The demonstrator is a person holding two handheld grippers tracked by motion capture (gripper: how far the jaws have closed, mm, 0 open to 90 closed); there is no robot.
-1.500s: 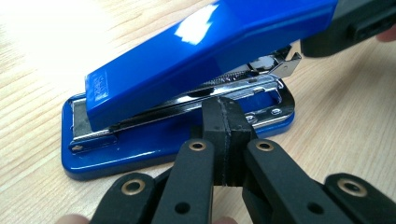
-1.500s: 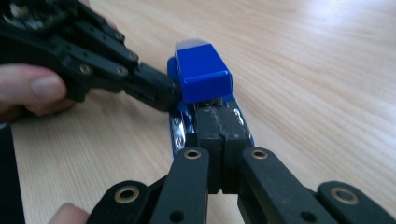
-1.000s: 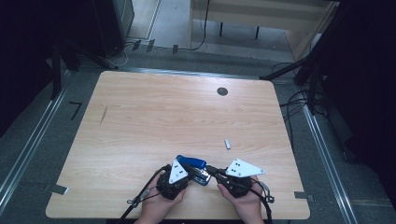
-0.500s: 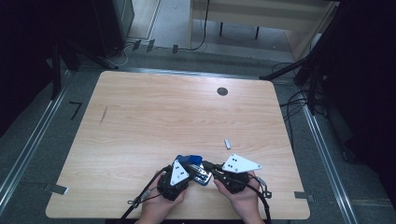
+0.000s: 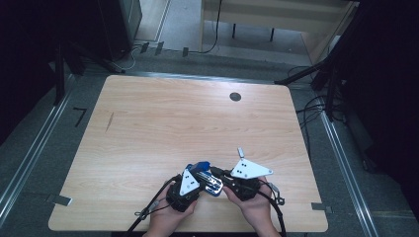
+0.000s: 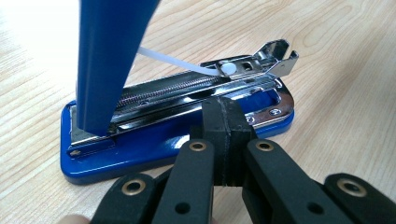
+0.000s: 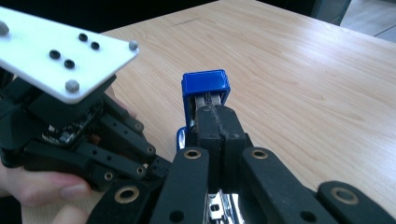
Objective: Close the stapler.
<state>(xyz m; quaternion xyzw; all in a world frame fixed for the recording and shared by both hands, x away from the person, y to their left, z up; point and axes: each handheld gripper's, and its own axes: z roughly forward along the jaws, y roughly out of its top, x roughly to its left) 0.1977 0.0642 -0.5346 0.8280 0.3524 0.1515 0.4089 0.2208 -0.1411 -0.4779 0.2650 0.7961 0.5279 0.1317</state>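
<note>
Stapler's (image 5: 205,177) blue lid raised since earlier | lies between both tools | left tool (image 5: 200,178) clenched | right tool (image 5: 222,177) clenched

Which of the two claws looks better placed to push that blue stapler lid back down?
Probably the right claw: its shut tips sit just under the raised lid. The left claw, also shut, rests low against the stapler base, seemingly steadying it.
</note>
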